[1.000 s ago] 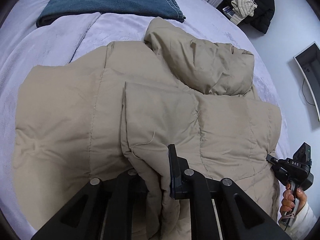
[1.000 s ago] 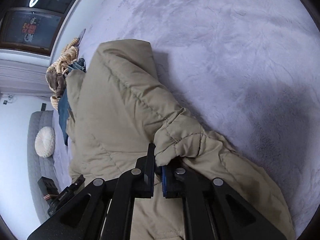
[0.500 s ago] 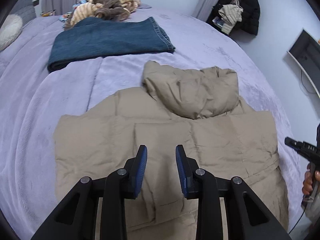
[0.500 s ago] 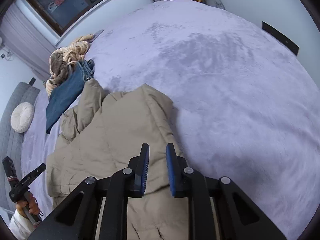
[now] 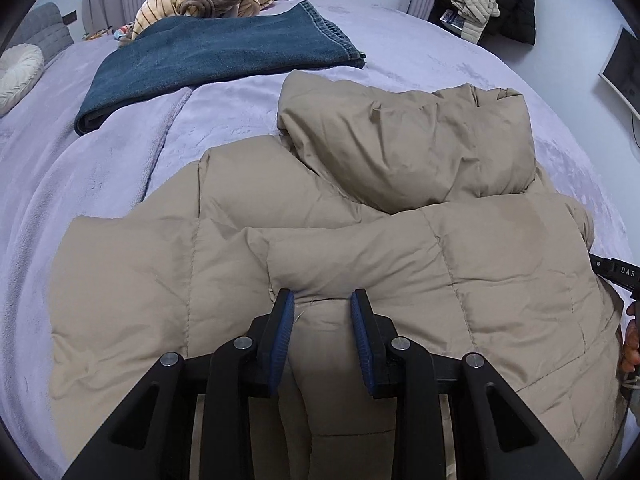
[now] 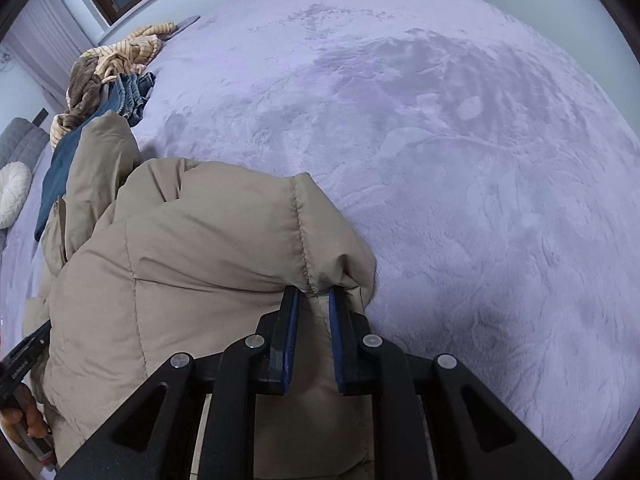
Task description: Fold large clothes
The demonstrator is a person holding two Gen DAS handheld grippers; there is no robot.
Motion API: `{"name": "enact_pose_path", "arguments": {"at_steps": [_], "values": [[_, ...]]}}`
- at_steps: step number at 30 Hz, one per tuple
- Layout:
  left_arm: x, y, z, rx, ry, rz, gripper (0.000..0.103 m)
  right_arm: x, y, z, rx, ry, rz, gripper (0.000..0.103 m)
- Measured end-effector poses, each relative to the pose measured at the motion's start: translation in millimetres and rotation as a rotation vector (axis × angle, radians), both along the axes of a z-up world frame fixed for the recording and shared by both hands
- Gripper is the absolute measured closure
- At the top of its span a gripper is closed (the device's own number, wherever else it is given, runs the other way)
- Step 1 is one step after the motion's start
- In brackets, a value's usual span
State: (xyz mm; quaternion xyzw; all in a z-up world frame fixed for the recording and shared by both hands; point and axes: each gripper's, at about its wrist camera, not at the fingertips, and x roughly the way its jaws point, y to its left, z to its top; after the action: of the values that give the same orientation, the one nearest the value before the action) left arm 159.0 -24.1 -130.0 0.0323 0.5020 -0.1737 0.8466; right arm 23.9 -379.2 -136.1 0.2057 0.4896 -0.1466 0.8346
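The beige puffer jacket [image 5: 360, 248] lies folded on the lavender bed [image 6: 460, 128], its far edge near folded jeans [image 5: 208, 56]; wide bare bedding opens to its right. Left gripper [image 5: 322, 304] jaws are spread, straddling a fold without pressing. Right gripper [image 6: 313, 300] jaws stand slightly apart around a seamed corner (a second ago both pinched fabric).

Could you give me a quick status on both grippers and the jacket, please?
Left gripper jaws apart over a jacket fold. Right gripper jaws astride the side edge, grip unclear. Folded jeans lie well clear.
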Motion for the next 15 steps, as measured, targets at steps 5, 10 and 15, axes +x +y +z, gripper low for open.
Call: {"name": "enact_pose_path", "arguments": {"at_steps": [5,10,15], "values": [[-13.2,10.3,18.7,0.019,-0.005,0.025,0.071,-23.6,13.4,17.1,-0.072,0.026,0.026,0.080],[-41.6,27.6,31.8,0.009,0.006,0.053,0.071,-59.7,25.8,33.5,-0.101,0.026,0.034,0.076],[-59.7,27.6,14.8,0.057,0.053,0.059,0.070,-78.7,34.4,29.8,-0.108,0.071,0.050,0.072]]}}
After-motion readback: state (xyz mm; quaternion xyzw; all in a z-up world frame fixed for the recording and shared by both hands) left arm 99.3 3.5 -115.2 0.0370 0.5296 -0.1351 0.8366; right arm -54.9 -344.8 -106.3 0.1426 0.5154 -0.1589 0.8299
